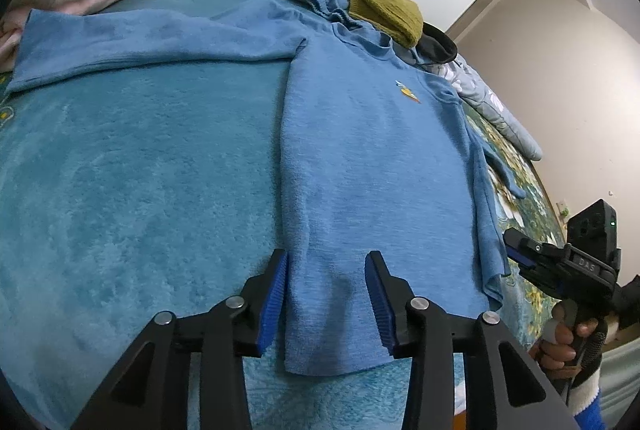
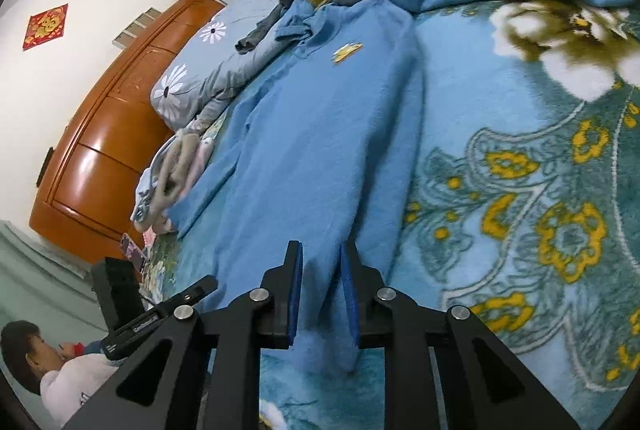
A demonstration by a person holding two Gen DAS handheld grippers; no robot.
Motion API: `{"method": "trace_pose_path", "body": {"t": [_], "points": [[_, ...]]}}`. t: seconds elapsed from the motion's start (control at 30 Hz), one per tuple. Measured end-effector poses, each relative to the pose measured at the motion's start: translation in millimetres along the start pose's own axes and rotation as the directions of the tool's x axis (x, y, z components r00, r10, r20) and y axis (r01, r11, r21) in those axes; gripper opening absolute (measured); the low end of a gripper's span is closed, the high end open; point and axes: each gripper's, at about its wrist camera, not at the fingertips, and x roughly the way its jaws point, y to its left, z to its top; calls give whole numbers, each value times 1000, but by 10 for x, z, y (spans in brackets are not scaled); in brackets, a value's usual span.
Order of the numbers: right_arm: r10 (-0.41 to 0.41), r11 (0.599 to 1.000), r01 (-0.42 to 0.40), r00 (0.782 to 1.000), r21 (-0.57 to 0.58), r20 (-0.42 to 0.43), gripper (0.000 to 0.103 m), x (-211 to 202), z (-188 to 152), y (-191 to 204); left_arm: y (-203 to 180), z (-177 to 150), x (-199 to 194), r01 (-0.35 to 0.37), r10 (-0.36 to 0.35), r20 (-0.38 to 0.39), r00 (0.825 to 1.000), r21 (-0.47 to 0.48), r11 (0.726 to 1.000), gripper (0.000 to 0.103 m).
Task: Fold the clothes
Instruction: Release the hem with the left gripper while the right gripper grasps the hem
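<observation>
Here, floral blanket [image 2: 540, 189], wooden headboard [image 2: 100, 149], both tongs spread over blue sweater [image 1: 360, 149].

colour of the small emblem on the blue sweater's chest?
Yellow-orange with a pale bit; the emblem on the blue sweater shows best in the right wrist view.

Yellow garment [image 1: 380, 5] hides the blue sweater's [image 1: 360, 149] collar.
</observation>
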Motion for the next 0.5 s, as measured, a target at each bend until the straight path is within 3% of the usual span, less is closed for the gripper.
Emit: {"method": "trace_pose_path", "body": {"t": [0.17,0.23,0.43,0.5], "points": [[-51,999,51,998,-5,-21,18,68,-31,4,-40,-12,4,-6,6,2,1000,7,1000,49],[-62,998,62,998,9,-14,4,47,-43,-32,-42,-14,4,-6,6,3,1000,6,1000,49],[-77,996,80,993,-28,92,3,-484,-101,-52,-33,-24,-2,-8,8,7,1000,4,1000,49],[-118,991,125,984,-44,133,3,-706,-142,-101,-30,-28,3,-8,8,11,1000,-2,1000,49]]}}
